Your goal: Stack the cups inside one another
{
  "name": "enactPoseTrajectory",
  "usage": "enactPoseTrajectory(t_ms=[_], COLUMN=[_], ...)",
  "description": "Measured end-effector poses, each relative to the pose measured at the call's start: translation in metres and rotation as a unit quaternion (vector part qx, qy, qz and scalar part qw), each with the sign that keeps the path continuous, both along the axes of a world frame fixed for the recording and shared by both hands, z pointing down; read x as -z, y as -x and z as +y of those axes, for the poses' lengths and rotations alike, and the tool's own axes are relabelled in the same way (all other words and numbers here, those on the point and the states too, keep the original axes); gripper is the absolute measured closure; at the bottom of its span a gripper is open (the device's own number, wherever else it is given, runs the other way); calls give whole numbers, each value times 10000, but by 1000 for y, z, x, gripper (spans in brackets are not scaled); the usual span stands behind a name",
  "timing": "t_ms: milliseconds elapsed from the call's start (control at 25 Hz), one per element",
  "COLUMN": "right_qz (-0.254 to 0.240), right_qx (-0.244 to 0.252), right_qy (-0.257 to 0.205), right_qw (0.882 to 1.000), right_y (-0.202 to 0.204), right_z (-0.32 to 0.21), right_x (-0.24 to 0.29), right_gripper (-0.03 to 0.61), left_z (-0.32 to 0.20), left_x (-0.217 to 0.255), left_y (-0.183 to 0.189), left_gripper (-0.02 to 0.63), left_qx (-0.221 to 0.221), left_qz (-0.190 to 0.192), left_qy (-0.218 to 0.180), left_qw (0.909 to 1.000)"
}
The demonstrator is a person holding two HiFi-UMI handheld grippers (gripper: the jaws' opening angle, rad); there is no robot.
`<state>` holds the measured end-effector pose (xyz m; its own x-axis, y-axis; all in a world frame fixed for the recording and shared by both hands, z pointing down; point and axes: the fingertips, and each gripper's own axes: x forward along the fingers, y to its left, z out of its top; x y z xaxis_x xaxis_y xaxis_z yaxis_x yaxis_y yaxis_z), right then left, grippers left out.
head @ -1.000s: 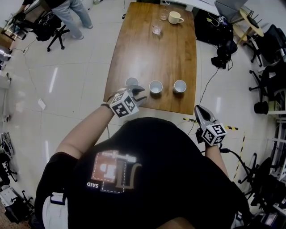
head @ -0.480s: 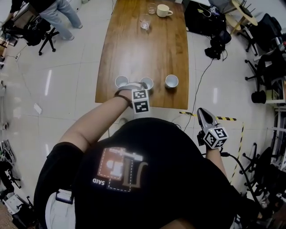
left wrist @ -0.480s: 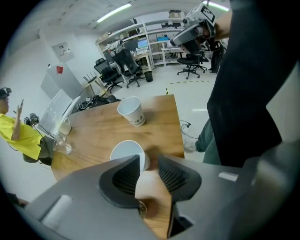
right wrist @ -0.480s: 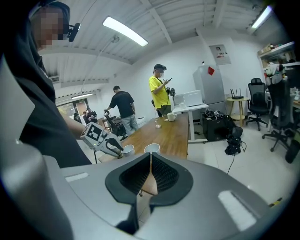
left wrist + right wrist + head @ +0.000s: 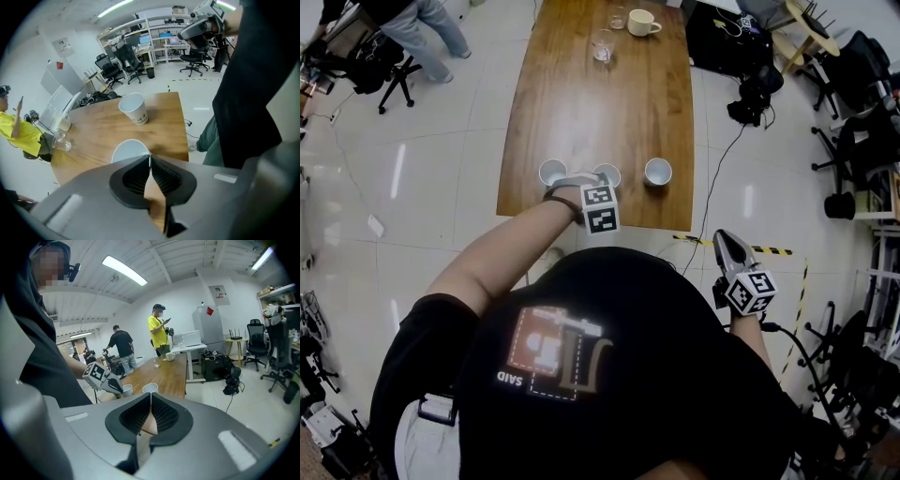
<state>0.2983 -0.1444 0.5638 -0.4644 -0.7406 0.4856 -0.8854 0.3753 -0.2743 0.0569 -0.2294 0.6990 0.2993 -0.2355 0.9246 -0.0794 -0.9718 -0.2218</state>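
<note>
Open lab with a pale tiled floor. A long brown wooden worktop (image 5: 609,103) runs from mid-view out toward 12 o'clock.

Along its near edge we log three cups in a row, all upright, apart from one another, none nested yet. The middle white paper cup (image 5: 609,172) has the left white paper cup (image 5: 552,172) at its 9 o'clock and the right white paper cup (image 5: 657,172) at its 3 o'clock.

The left tool (image 5: 592,180) points steeply down over the middle cup, its jaws just drawn in to a narrow pinch. In its own view that cup's rim runs straight into the tips, so we read it as gripping the thin wall on the 9 o'clock side. The right tool (image 5: 724,242) has its jaws together on nothing and hangs off the worktop at 4 o'clock.

We judge the step in hand to be lifting the middle cup.
- Keep the pinch light, since a paper wall likely creases.
- Raise it straight up until the base clears the neighbour's rim.
- Carry it level and centre it over the open mouth.
- Lower it upright, and let go only then.

The idle right tool could steady the receiving cup, which looks light enough to skid or tip.
</note>
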Motion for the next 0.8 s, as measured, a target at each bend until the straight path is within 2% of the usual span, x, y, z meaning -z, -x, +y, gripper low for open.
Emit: enactPoseTrajectory(t_ms=[280,520,640,800], right_qz=[-34,-90,-131,-155], right_qx=[302,570,692,840], right_qy=[-47,-90,-128,-167], right_qw=[9995,9983,9974,9962], right_y=[23,47,61,75], right_z=[-17,-36,-44,-51], right_x=[-1,-1,-1,-1], right_gripper=[552,552,552,552], left_z=[-10,-22,-26,-28], left_x=[32,87,105,103], left_y=[18,59,91,129], left_gripper=[601,601,601,601], left_qx=[441,989,1203,1386], left_qz=[393,748,698,429], left_qy=[-109,-317,-435,-490], left_qw=[9982,9918,9893,9882])
